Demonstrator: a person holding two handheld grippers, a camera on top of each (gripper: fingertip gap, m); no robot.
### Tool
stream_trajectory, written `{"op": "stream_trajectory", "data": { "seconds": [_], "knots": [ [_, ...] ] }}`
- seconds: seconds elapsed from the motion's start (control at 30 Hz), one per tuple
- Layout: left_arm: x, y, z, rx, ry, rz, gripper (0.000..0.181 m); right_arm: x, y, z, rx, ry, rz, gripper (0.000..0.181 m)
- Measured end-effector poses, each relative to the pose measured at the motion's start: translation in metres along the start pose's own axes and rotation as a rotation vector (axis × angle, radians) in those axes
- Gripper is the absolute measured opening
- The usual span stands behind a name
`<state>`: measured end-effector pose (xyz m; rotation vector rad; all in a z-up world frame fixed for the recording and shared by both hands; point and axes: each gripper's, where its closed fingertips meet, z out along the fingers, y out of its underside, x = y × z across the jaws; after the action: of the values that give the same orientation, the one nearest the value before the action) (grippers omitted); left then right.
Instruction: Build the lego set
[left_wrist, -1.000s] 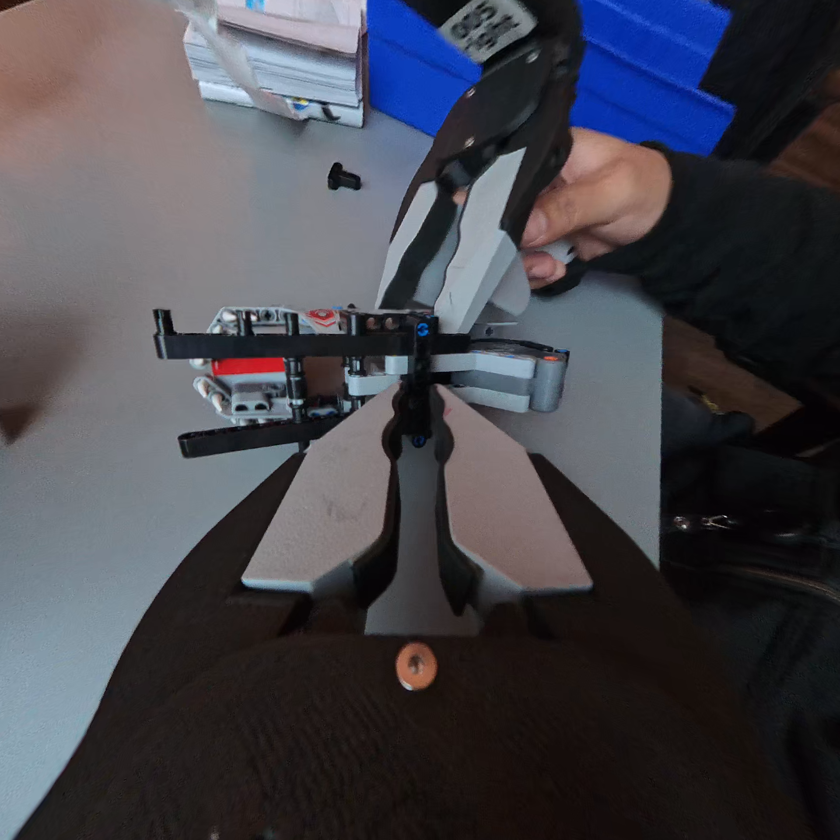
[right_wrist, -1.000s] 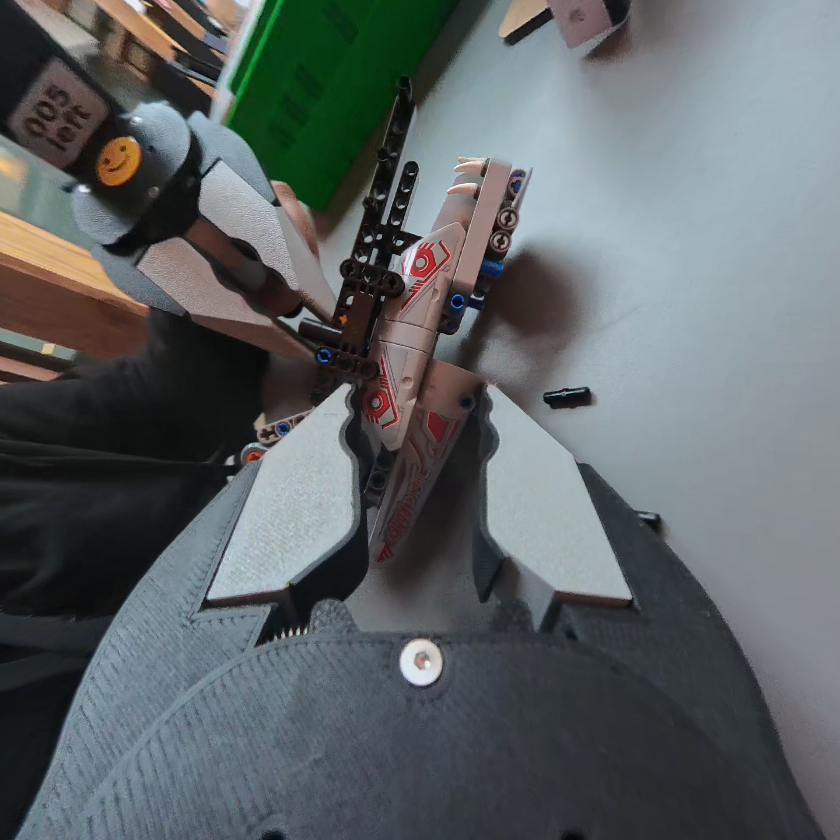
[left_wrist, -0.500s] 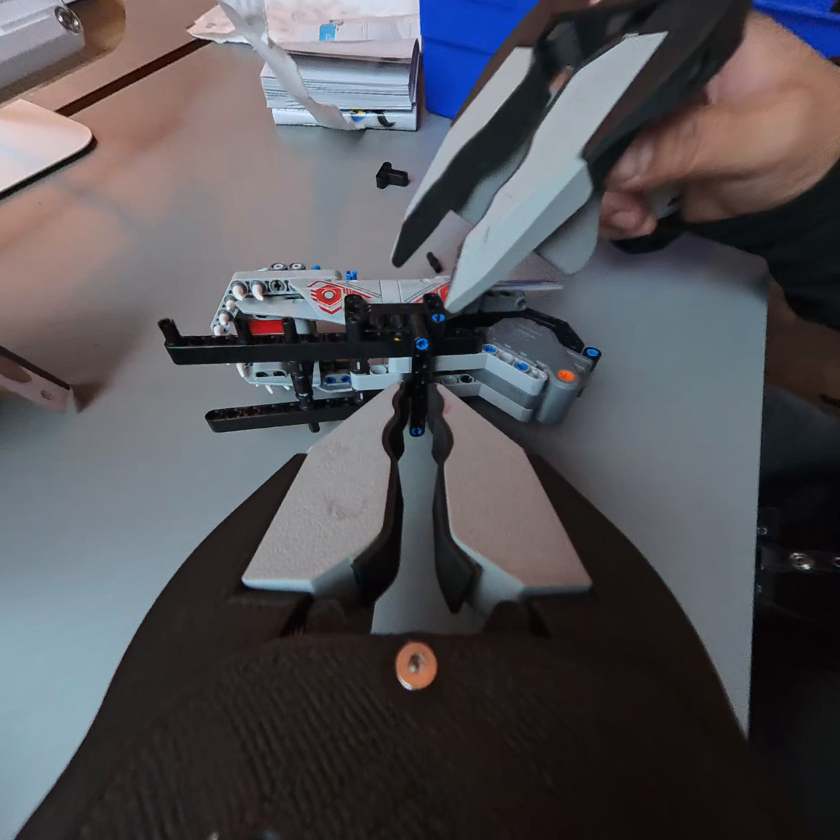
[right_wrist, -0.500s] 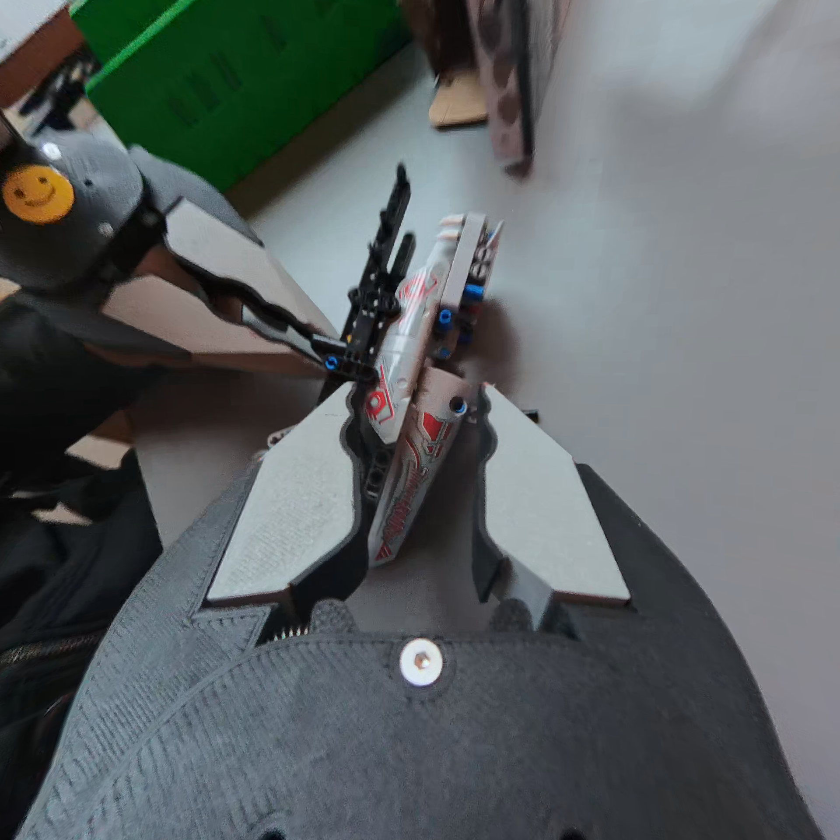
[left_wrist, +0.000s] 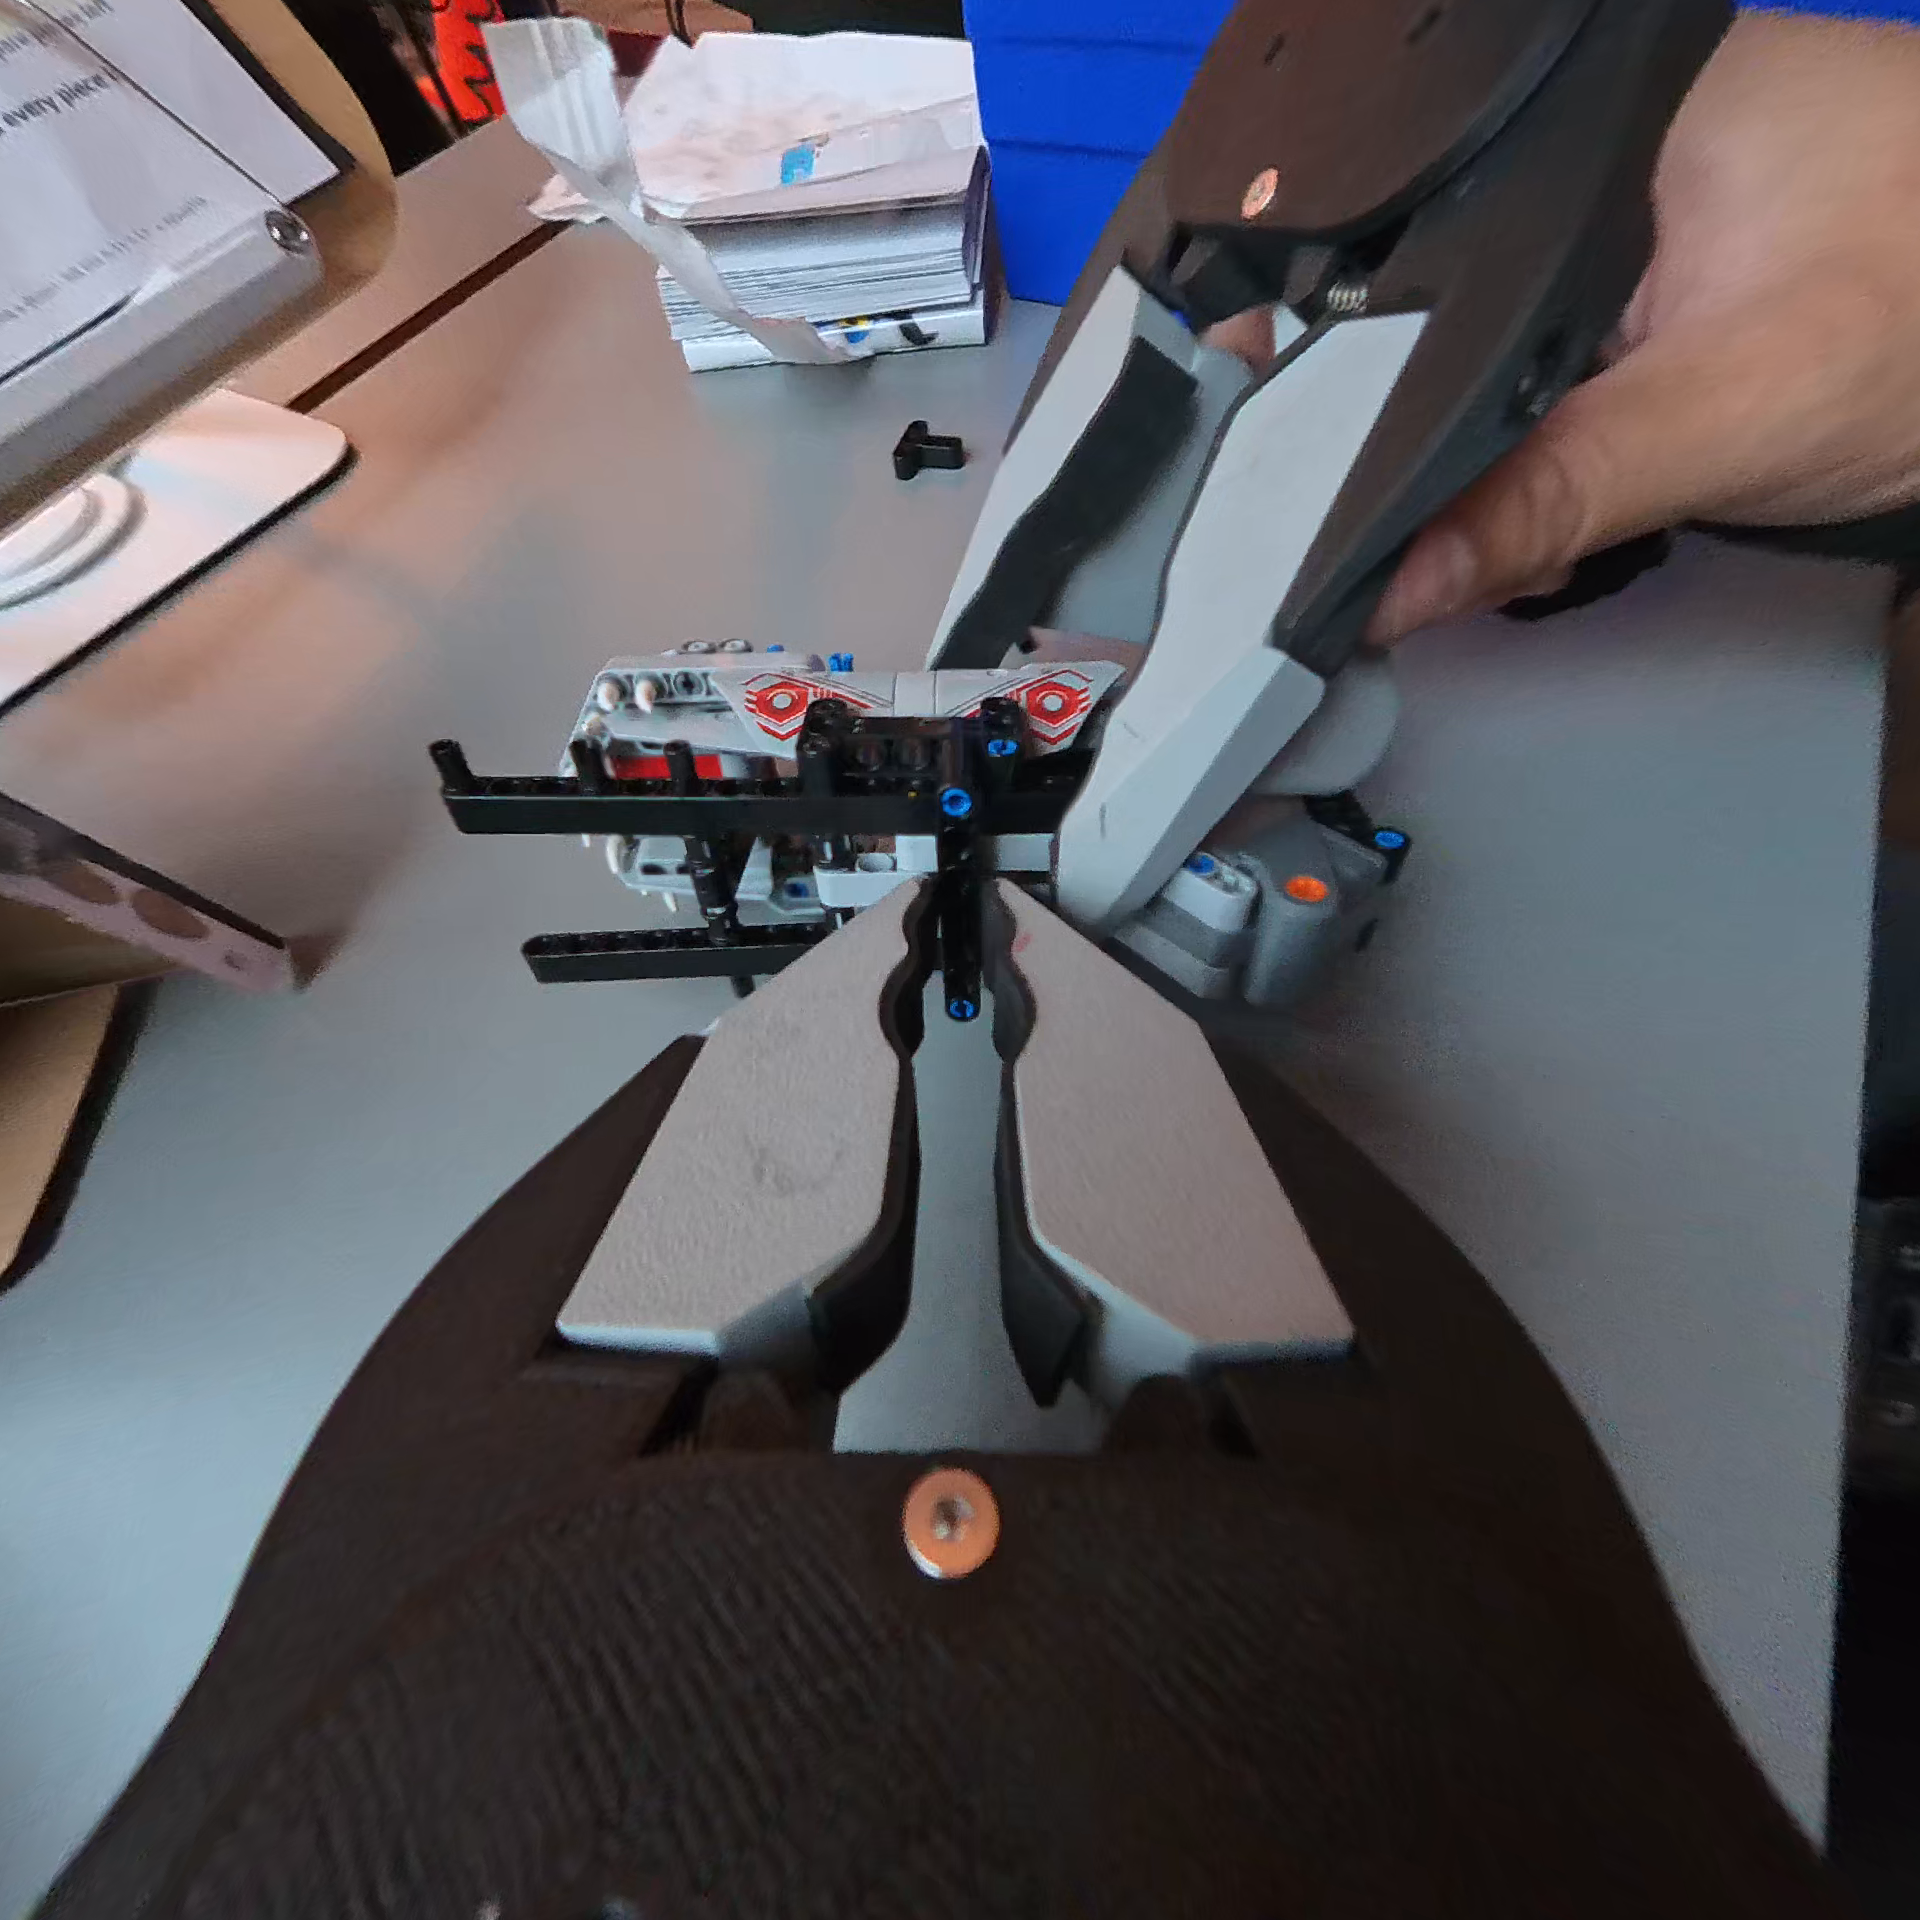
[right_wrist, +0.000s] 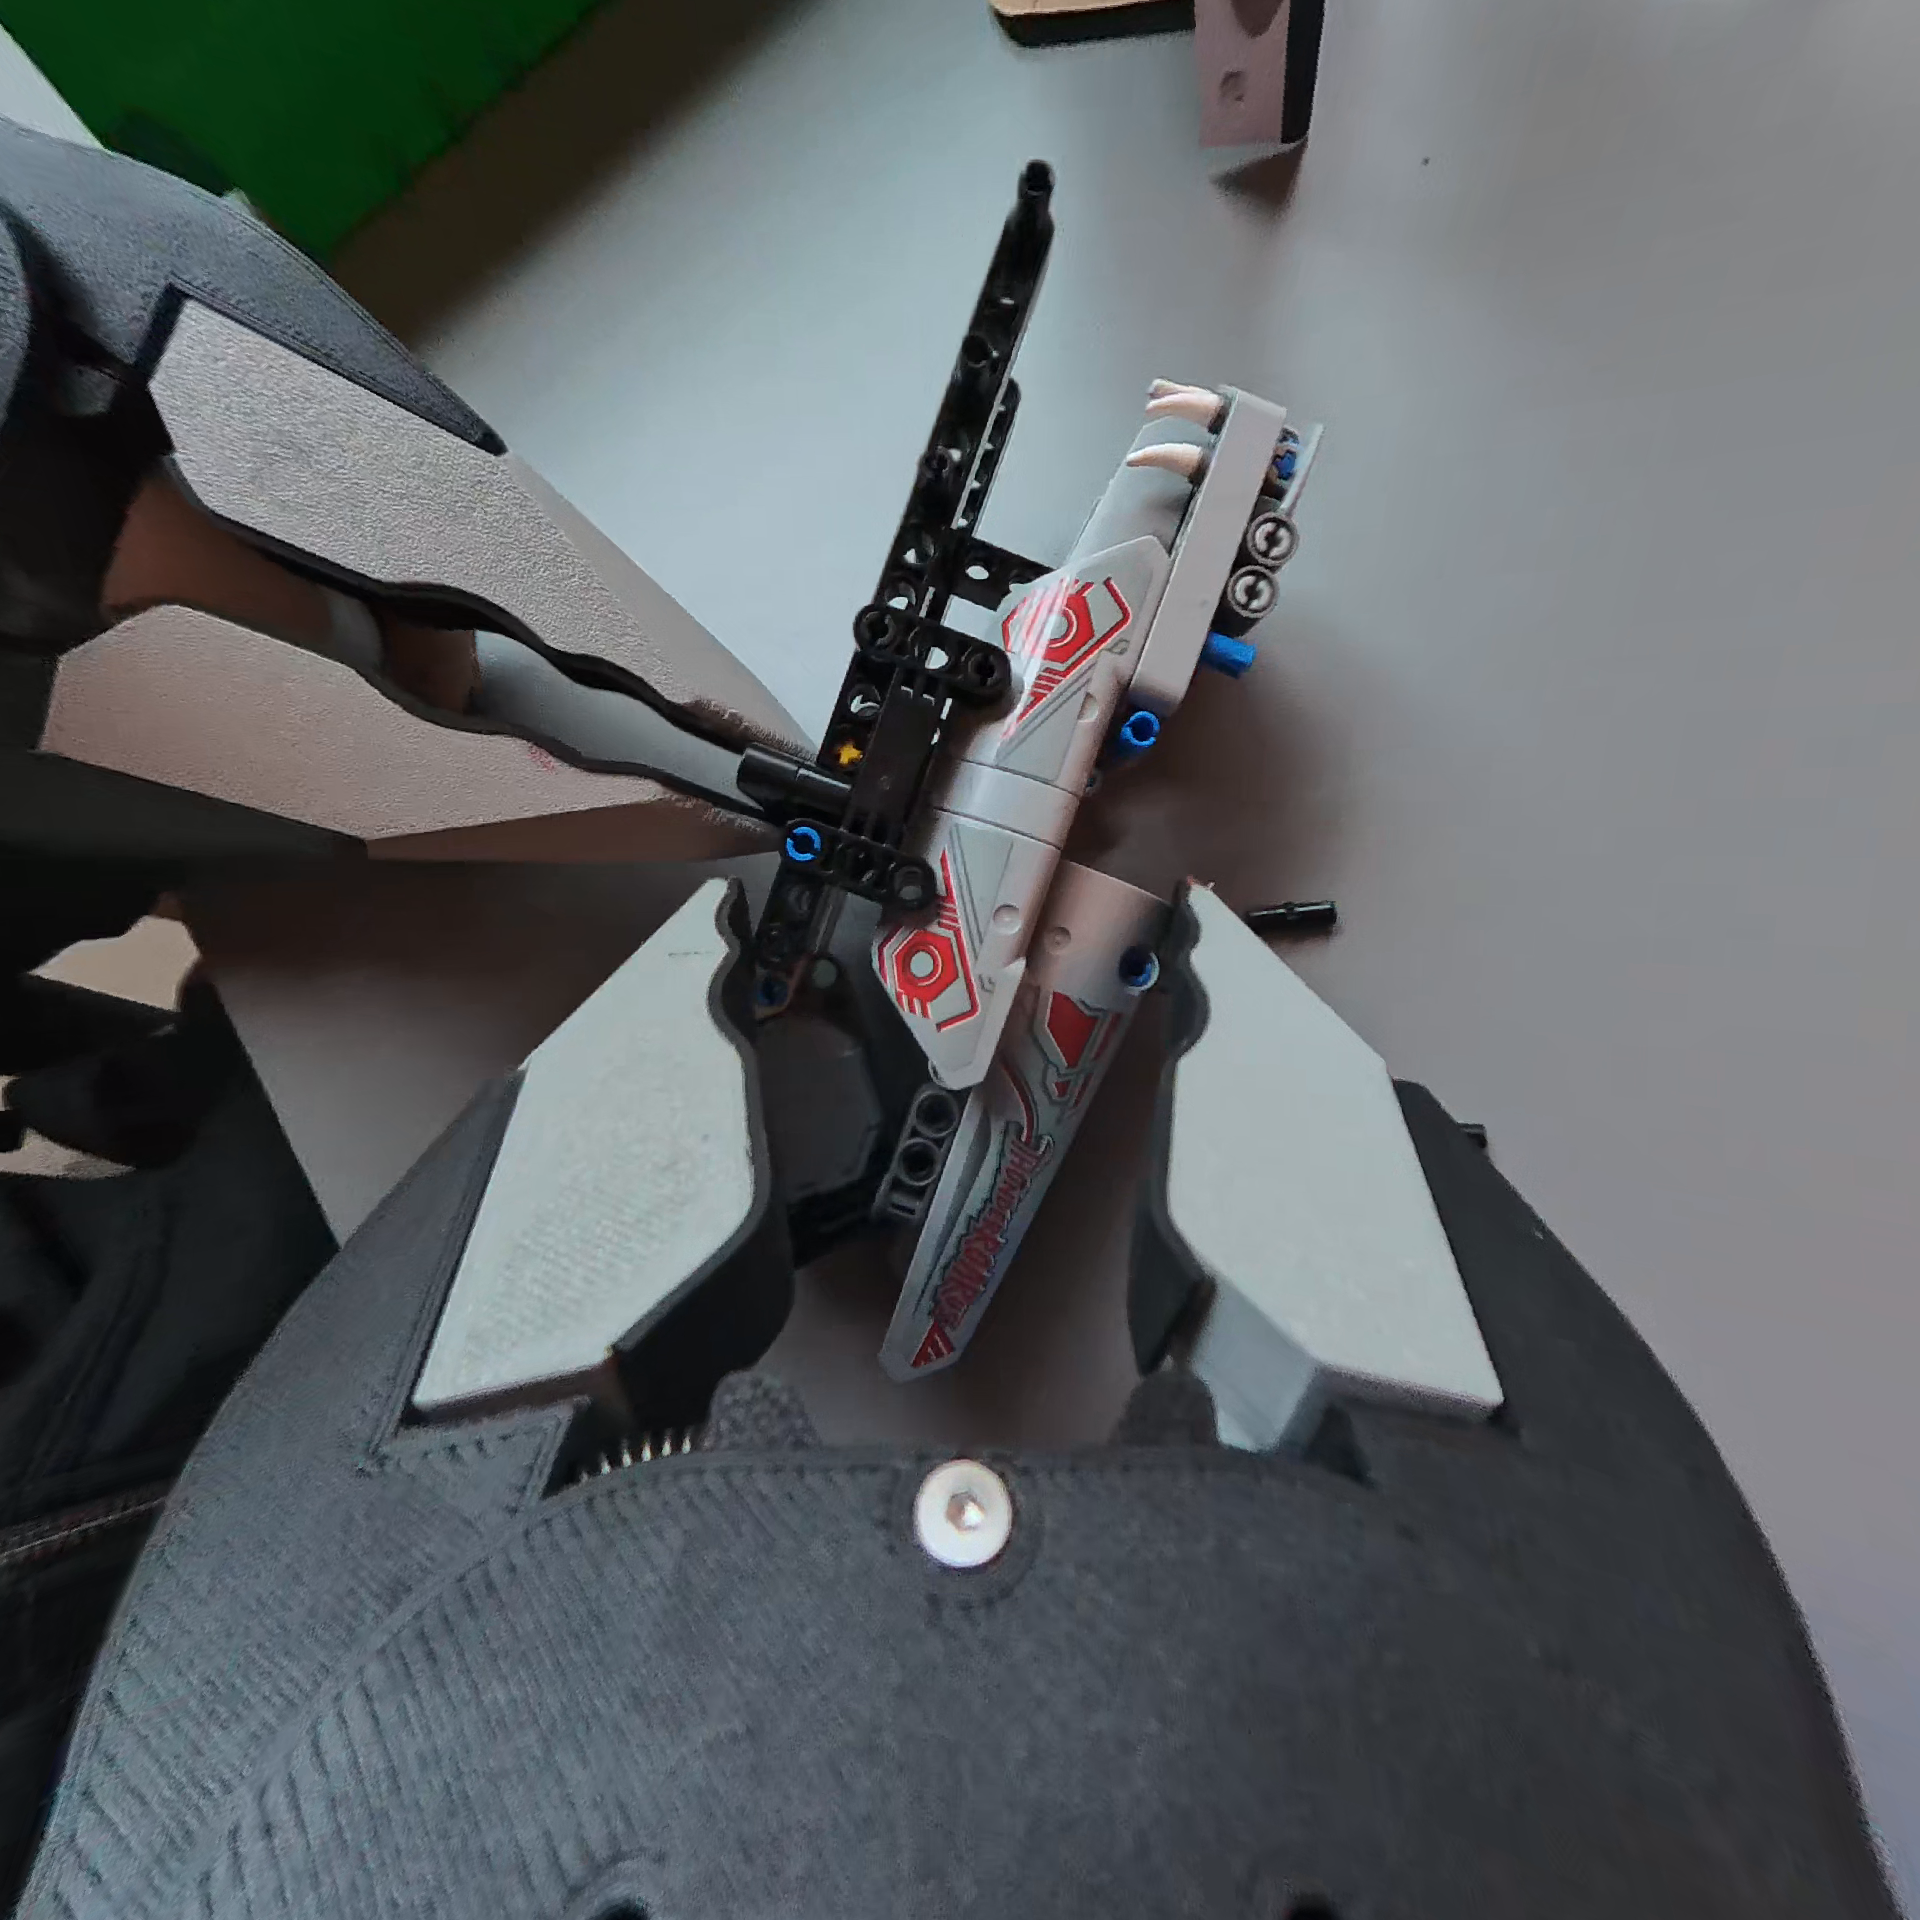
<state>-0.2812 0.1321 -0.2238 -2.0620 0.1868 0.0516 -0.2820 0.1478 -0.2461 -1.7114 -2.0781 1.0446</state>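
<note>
The lego model (left_wrist: 831, 717) is a grey body with red-marked panels and long black beams, low over the grey table (left_wrist: 520, 520). My left gripper (left_wrist: 958, 904) is shut on a short black beam with blue pins (left_wrist: 958, 831) that stands on the model's near side. My right gripper (left_wrist: 1018, 779) comes in from the upper right and clamps the model's right end. In the right wrist view the right gripper (right_wrist: 956, 904) is shut on the model's grey rear panel (right_wrist: 1039, 790). The left gripper (right_wrist: 769, 790) grips the black piece from the left.
A loose black connector (left_wrist: 925, 452) and a black pin (right_wrist: 1288, 914) lie on the table. A stack of booklets (left_wrist: 831, 260) and a blue bin (left_wrist: 1049, 135) are at the back. A green bin (right_wrist: 312, 104), a stand's base (left_wrist: 156, 488) and cardboard (left_wrist: 135, 914) sit to the sides. My left and right fingertips are right by each other. The loose black connector (left_wrist: 925, 452) is about 15 centimeters from my right fingertips and 20 centimeters from my left.
Both grippers have kept their grips. The model has tilted so its red-marked top panels show in the left wrist view. The right gripper has moved closer and higher over it.
</note>
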Motion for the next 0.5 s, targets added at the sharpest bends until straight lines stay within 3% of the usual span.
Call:
{"op": "stream_trajectory", "data": {
  "seconds": [0.17, 0.27, 0.4, 0.43, 0.5],
  "knots": [
    [0.003, 0.004, 0.005, -0.04, 0.01, -0.018, 0.004, 0.007, 0.002, -0.002, -0.073, 0.137, -0.128, 0.077],
    [0.002, 0.008, 0.009, -0.092, -0.017, 0.068, 0.005, 0.013, 0.001, -0.003, -0.097, 0.254, -0.188, 0.075],
    [0.001, 0.007, 0.0, -0.043, 0.0, 0.041, 0.005, 0.008, -0.003, -0.002, 0.002, 0.185, -0.125, 0.074],
    [-0.002, 0.011, -0.001, -0.065, -0.012, 0.045, 0.005, 0.017, -0.002, -0.005, 0.0, 0.235, -0.118, 0.074],
    [-0.007, 0.022, -0.011, -0.088, -0.03, 0.043, 0.004, 0.067, 0.006, -0.028, -0.038, 0.479, -0.134, 0.075]
  ]
}}
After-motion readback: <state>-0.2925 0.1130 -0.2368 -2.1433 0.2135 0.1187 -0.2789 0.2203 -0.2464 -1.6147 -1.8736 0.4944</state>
